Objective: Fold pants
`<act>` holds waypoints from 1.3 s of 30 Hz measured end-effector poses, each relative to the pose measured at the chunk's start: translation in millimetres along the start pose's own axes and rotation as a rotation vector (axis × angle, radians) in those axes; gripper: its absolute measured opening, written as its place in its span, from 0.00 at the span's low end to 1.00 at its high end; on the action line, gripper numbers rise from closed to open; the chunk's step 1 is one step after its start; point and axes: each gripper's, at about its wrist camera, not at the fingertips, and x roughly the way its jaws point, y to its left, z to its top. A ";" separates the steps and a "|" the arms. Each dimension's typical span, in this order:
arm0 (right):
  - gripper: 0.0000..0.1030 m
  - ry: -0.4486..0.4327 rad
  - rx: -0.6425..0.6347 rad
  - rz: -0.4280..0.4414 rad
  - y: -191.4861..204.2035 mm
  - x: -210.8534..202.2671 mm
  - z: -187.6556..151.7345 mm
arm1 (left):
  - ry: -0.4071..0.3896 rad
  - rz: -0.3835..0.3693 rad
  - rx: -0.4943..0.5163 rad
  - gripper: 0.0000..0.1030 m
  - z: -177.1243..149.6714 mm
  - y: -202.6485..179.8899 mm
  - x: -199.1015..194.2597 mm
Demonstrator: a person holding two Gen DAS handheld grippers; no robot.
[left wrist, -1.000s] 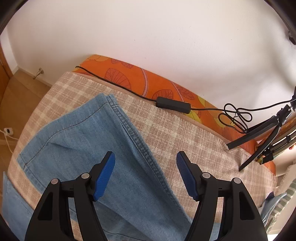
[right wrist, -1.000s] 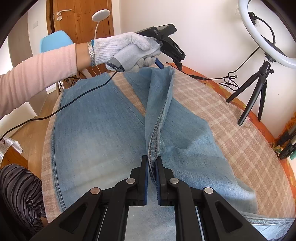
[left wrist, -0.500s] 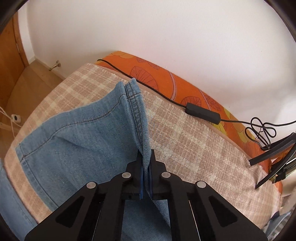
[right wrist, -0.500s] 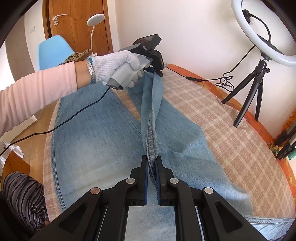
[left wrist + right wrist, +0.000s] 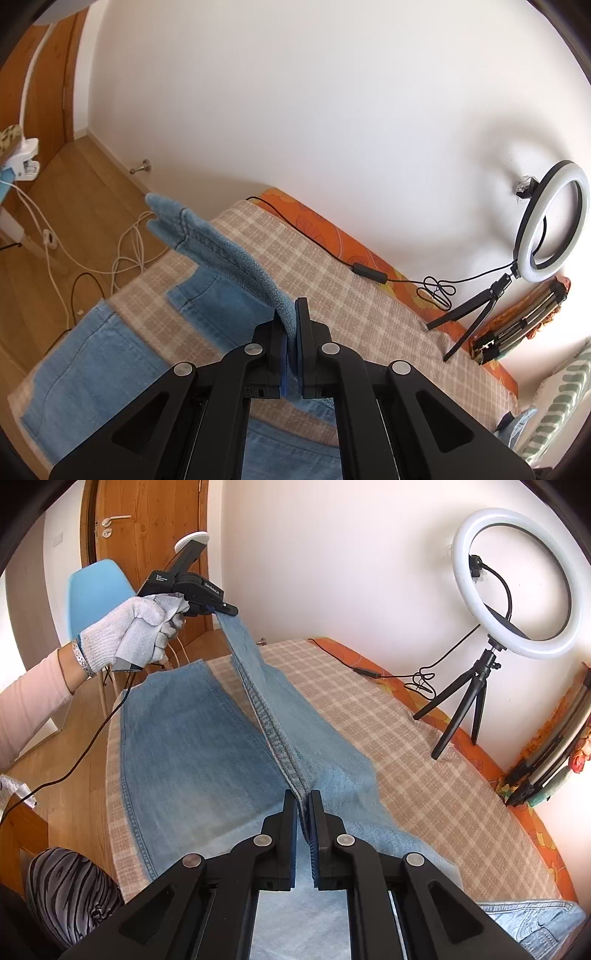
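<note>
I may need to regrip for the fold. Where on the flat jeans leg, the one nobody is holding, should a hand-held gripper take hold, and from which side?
Probably the flat leg at its hem, taken from the open far end of the table. The hem lies near that edge, and its stitched double layer gives the pads a firm ridge. The leg's long outer seam lies flat on the cloth, harder to get under.

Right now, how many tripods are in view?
2. One stands on the table under the ring light. One lies folded along the wall at the far right. More may be hidden there.
</note>
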 end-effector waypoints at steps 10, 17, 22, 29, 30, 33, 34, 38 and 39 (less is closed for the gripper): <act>0.03 0.138 -0.064 0.097 107.0 8.8 -65.6 | 0.012 -0.031 -0.179 0.02 -121.8 122.1 -68.9; 0.03 0.273 -0.046 0.112 118.3 34.6 -100.6 | 0.051 -0.085 -0.272 0.02 -176.3 159.4 -65.5; 0.22 0.317 -0.060 0.133 119.1 35.8 -85.9 | 0.009 -0.116 -0.281 0.04 -171.3 160.2 -67.6; 0.38 0.220 -0.018 0.199 110.7 38.4 -23.0 | -0.059 -0.173 -0.374 0.26 -164.0 186.0 -71.3; 0.43 0.206 -0.013 0.205 108.7 43.2 -11.1 | -0.061 -0.179 -0.380 0.26 -162.6 187.7 -69.6; 0.48 0.166 0.004 0.233 103.3 69.5 31.7 | -0.085 -0.187 -0.396 0.26 -160.9 192.8 -68.2; 0.48 0.158 0.016 0.249 102.1 82.3 48.9 | -0.098 -0.183 -0.399 0.26 -160.1 194.2 -68.9; 0.48 0.134 0.061 0.319 98.4 141.5 112.6 | -0.167 -0.152 -0.381 0.26 -157.3 198.0 -79.0; 0.48 0.130 0.049 0.321 100.1 157.8 127.7 | -0.176 -0.151 -0.374 0.26 -156.6 199.4 -80.8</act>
